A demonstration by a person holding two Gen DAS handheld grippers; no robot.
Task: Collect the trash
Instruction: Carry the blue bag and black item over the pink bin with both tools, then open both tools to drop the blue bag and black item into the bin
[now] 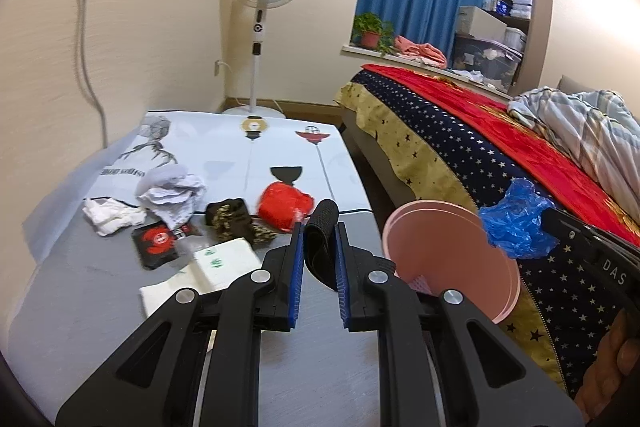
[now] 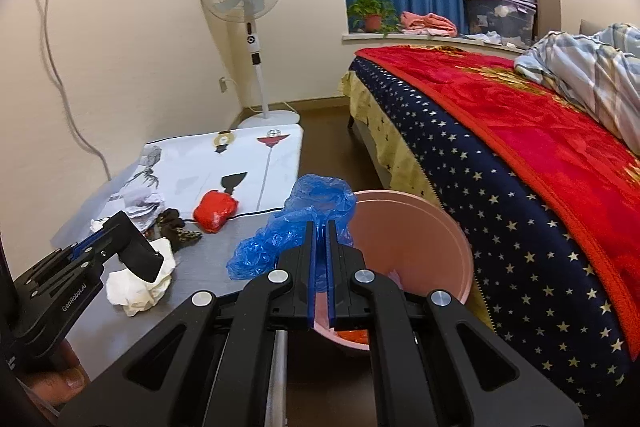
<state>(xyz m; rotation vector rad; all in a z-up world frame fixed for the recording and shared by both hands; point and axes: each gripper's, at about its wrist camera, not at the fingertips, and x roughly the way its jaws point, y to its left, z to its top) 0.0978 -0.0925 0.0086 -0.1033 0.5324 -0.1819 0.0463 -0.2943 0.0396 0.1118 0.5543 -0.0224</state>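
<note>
- Left hand-held gripper [image 1: 318, 243] was closed on a black, stiff-looking folded strap or band [image 1: 320, 239]; its long axis ran along the fingers, top end poking past the tips.
- Right hand-held gripper [image 2: 320, 247] was pinched fully shut on a crumpled blue thin-film plastic bag [image 2: 296, 227], which hung over the near-left rim of the round pink plastic bin [image 2: 448, 227].
- Key relation: the bin stood just to the right of the left gripper, between the grey counter [image 1: 100, 287] and the star-patterned bed [image 2: 520, 247]. The right gripper was the nearer, already at the bin's mouth.
- Judged next: release the bag into the bin; the left load needs a rightward swing first.
- Left on the counter, beyond the left gripper: a glossy red plastic wad [image 1: 285, 206], crumpled white paper [image 1: 172, 193], a soft white tissue pack [image 1: 228, 261], a flat black-and-red sachet [image 1: 156, 243], a dark camouflage-patterned cloth lump [image 1: 232, 221].
- Light, limp stuff; film may cling to the pads.
</note>
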